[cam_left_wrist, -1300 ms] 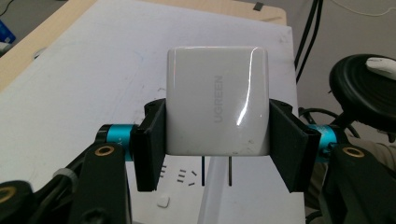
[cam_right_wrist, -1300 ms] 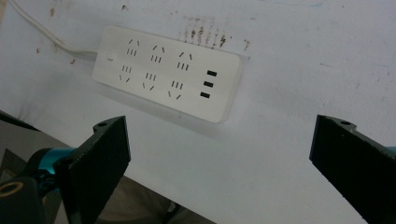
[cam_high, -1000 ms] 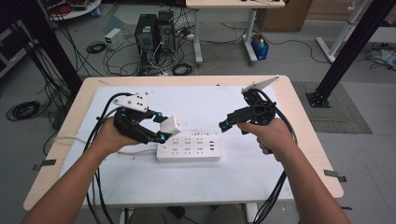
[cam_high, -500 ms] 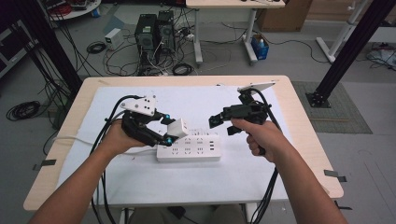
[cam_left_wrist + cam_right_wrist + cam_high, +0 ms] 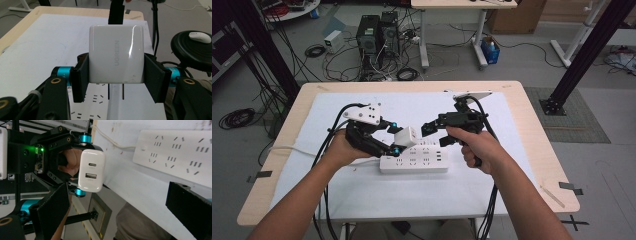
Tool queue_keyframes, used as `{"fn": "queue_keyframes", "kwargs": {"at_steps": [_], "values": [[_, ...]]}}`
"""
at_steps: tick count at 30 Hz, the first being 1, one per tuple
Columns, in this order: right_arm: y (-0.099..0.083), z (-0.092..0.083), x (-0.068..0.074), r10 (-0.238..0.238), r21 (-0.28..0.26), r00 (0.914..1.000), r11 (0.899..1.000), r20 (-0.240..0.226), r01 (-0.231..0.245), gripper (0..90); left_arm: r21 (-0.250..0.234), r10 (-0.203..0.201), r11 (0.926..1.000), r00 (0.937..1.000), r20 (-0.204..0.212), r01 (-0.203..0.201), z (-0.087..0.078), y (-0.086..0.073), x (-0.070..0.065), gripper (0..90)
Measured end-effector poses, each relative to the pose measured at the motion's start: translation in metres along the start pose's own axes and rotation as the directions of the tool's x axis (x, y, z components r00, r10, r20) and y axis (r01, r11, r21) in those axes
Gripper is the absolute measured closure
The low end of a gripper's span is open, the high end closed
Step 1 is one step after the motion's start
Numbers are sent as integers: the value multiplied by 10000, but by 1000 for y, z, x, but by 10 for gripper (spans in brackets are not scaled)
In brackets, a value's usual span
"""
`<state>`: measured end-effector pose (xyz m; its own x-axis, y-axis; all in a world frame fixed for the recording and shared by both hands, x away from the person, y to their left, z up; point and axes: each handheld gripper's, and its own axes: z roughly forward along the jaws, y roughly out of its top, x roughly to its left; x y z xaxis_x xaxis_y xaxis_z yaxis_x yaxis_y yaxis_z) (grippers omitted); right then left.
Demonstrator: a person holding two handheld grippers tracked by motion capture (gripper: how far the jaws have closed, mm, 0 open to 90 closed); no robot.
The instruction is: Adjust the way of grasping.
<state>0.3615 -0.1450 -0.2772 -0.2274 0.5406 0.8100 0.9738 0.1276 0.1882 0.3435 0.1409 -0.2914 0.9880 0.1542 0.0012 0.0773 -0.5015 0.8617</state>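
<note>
We see a table [image 5: 532,150] from above, with a person's two forearms reaching in. The left gripper [image 5: 394,140] pinches a white charger [image 5: 405,136] by its sides, holding it just above a white power strip [image 5: 414,163] that lies flat on the table's white sheet [image 5: 327,107]. In the left gripper view the charger's [image 5: 116,53] two prongs point down toward the strip's [image 5: 100,105] sockets. The right gripper [image 5: 429,134], jaws spread with nothing between them, points at the charger from close by.
</note>
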Motion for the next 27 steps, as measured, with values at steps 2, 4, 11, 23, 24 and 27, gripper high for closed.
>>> {"fn": "queue_keyframes", "kwargs": {"at_steps": [2,4,11,23,24,27], "values": [[1,6,1,32,184,10000,9998,-59,-31,46,10,-72,10000,10000,-13,72,1,0,0,426],[2,13,3,26,308,10000,9995,-71,-24,46,86,-28,10000,10000,-11,28,2,1,0,426],[8,32,6,81,503,9999,9987,-132,-74,58,203,131,9997,9999,15,-131,5,2,-2,426],[11,47,8,167,780,9999,9968,16,-168,191,489,149,9987,9999,-67,-146,8,2,-3,426],[11,47,7,208,819,9998,9964,-10,-206,194,477,159,9987,9998,-80,-155,8,2,-3,426],[11,47,7,296,696,9995,9972,-65,-291,239,486,172,9987,9998,-116,-166,9,2,-2,426]]}}
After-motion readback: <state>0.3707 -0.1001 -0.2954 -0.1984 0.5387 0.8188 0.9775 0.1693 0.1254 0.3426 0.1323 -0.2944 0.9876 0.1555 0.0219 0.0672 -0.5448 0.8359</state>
